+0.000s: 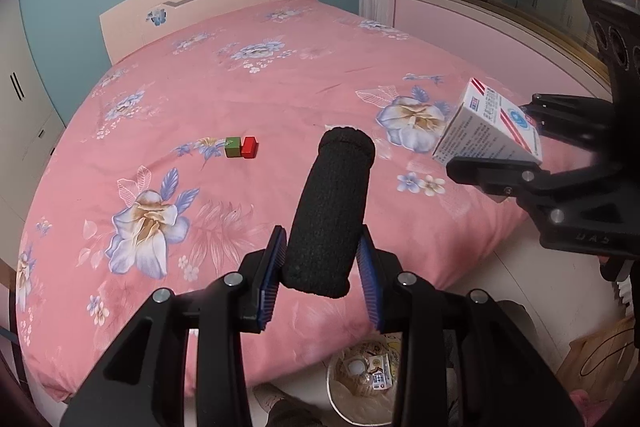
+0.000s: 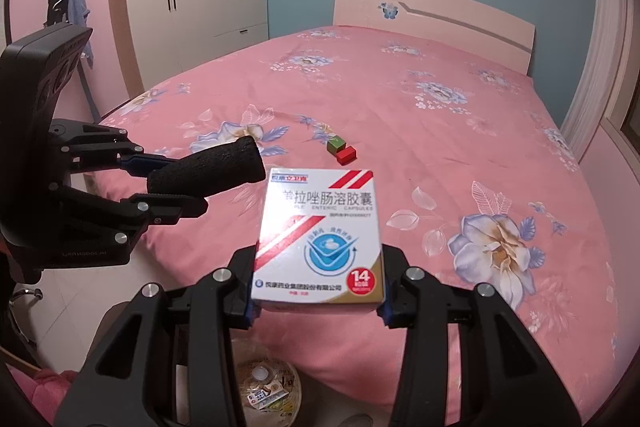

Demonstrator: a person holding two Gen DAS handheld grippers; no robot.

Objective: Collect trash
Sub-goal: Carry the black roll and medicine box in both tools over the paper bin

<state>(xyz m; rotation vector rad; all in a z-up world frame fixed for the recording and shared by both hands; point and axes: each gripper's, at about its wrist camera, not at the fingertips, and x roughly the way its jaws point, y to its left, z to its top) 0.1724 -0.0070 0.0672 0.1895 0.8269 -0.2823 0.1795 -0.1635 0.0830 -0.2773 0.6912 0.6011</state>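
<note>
Bedspread [image 1: 280,75], pink floral, below fingers pinching black foam roll [image 1: 328,211] and medicine box [image 2: 320,239].

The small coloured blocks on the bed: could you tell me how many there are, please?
2. A green block and a red block lie side by side, touching, mid-bed on the pink floral cover. Others could be hidden behind the grippers.

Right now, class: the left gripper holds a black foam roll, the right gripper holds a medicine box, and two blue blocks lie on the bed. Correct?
Not quite: the blocks are green and red, as the left wrist view shows. The rest stands.
</note>
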